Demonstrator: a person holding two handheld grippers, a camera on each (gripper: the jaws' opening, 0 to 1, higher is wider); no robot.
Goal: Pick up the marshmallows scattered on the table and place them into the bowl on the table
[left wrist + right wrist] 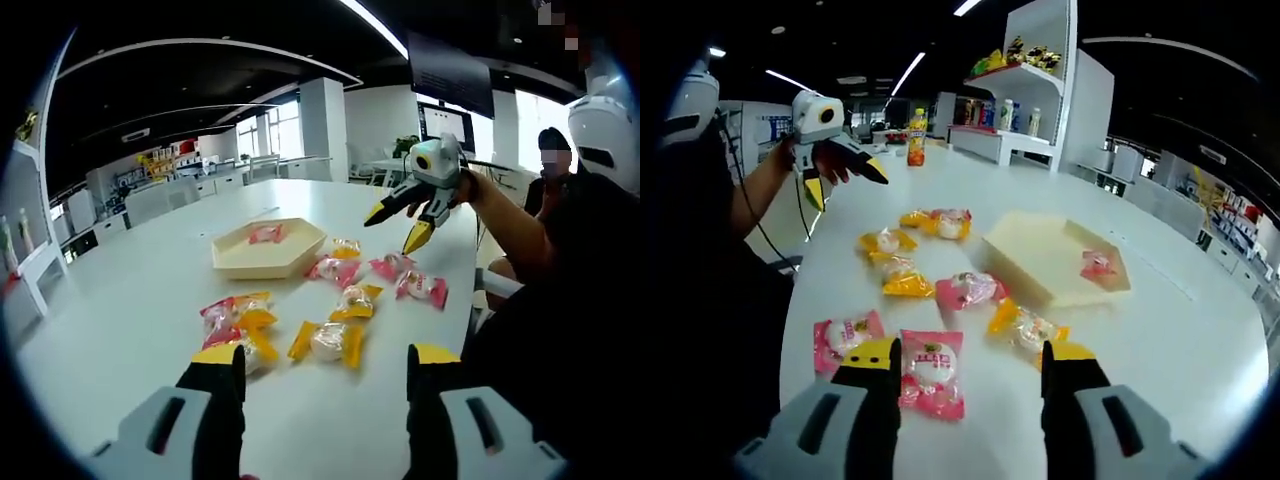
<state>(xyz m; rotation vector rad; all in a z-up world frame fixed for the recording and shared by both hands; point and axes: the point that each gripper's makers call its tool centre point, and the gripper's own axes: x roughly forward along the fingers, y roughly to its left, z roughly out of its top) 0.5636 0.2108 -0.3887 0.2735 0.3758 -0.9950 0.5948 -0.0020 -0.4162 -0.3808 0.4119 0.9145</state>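
Observation:
A cream hexagonal bowl (290, 262) (1040, 270) sits mid-table with one pink marshmallow (266, 234) (1098, 266) inside. Several wrapped marshmallows, pink and yellow, lie scattered beside it. My left gripper (325, 360) is open just above the table, and a yellow-wrapped marshmallow (328, 342) lies between its jaws. My right gripper (970, 355) is open too, low over a pink-wrapped marshmallow (933, 370). In the left gripper view the right gripper (397, 227) hangs open above the pink pieces (392, 265). In the right gripper view the left gripper (845, 185) is open near the table's edge.
The white table (150, 300) curves away to an edge at my side. An orange bottle (916, 137) stands far back, with a white shelf of bottles (1025, 70) behind it. A seated person (550, 190) and a monitor (445, 125) are past the table's far side.

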